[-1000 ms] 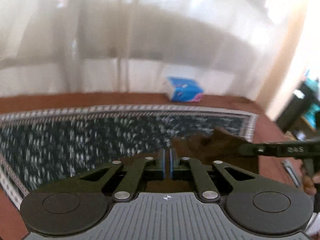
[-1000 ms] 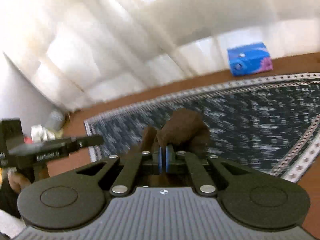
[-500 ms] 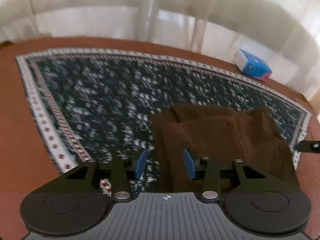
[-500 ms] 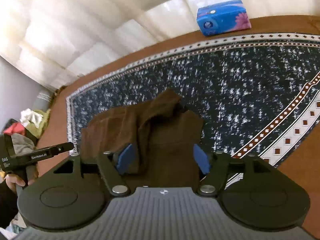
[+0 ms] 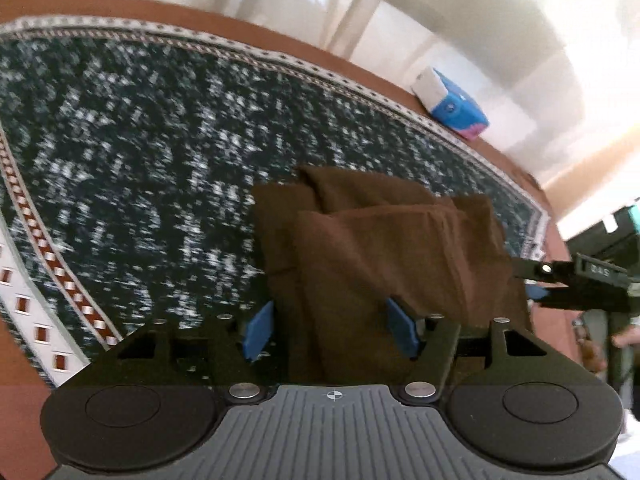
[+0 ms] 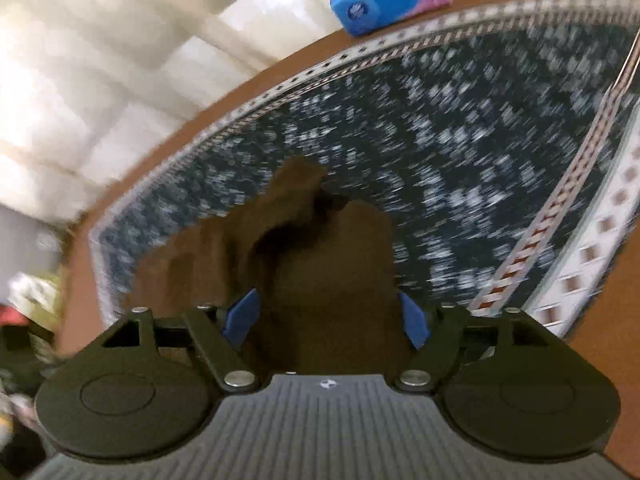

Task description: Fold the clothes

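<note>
A brown garment (image 5: 384,240) lies in a loose folded heap on the dark patterned rug (image 5: 140,140). My left gripper (image 5: 330,328) hovers over its near left edge. Its jaws are opening and the cloth lies between the blue pads (image 5: 258,330) without being pinched. In the right wrist view the same garment (image 6: 320,272) is bunched and raised at its far end. My right gripper (image 6: 326,320) is over its near edge, jaws opening wide, pads (image 6: 414,320) clear of the cloth. The right gripper (image 5: 568,280) also shows at the right of the left wrist view.
A blue tissue box (image 5: 452,108) (image 6: 388,4) sits on the brown floor beyond the rug's (image 6: 480,140) far border. White curtains (image 5: 400,20) hang behind it. Blurred clutter (image 6: 28,300) lies off the rug at the far left.
Both grippers were shut on the brown garment held up; they came down, the jaws opened, and the garment now rests on the rug.
</note>
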Demonstrator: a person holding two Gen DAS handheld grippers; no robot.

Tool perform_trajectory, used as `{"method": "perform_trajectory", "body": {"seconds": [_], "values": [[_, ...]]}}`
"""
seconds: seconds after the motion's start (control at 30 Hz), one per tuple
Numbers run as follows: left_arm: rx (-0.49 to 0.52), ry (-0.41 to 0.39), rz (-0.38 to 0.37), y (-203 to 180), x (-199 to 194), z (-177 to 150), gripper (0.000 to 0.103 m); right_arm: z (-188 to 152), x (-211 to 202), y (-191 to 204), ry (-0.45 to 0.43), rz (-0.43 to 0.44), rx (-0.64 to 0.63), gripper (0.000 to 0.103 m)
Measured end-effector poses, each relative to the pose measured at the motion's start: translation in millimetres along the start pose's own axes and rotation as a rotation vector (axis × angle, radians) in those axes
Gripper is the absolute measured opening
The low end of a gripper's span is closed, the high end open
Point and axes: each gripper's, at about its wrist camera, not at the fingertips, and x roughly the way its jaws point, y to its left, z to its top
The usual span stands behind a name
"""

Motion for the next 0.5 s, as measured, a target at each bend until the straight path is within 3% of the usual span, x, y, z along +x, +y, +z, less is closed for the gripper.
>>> {"method": "perform_trajectory", "body": {"seconds": [0.17,0.27,0.43,0.5], "values": [[-0.034,0.022,-0.044,2,11,-1,0.075,0,8,2,0.02,0.083,0.043,0.088],[-0.025,0.026,-0.057,-2,16,-1,0.076,2,10,11,0.052,0.113,-0.013,0.089],[-0.128,0.014,-0.105,11,13,0,0.076,1,7,13,0.086,0.219,-0.041,0.094],[-0.133,0.018,-0.1,9,16,1,0.076,2,10,15,0.102,0.216,-0.065,0.095]]}}
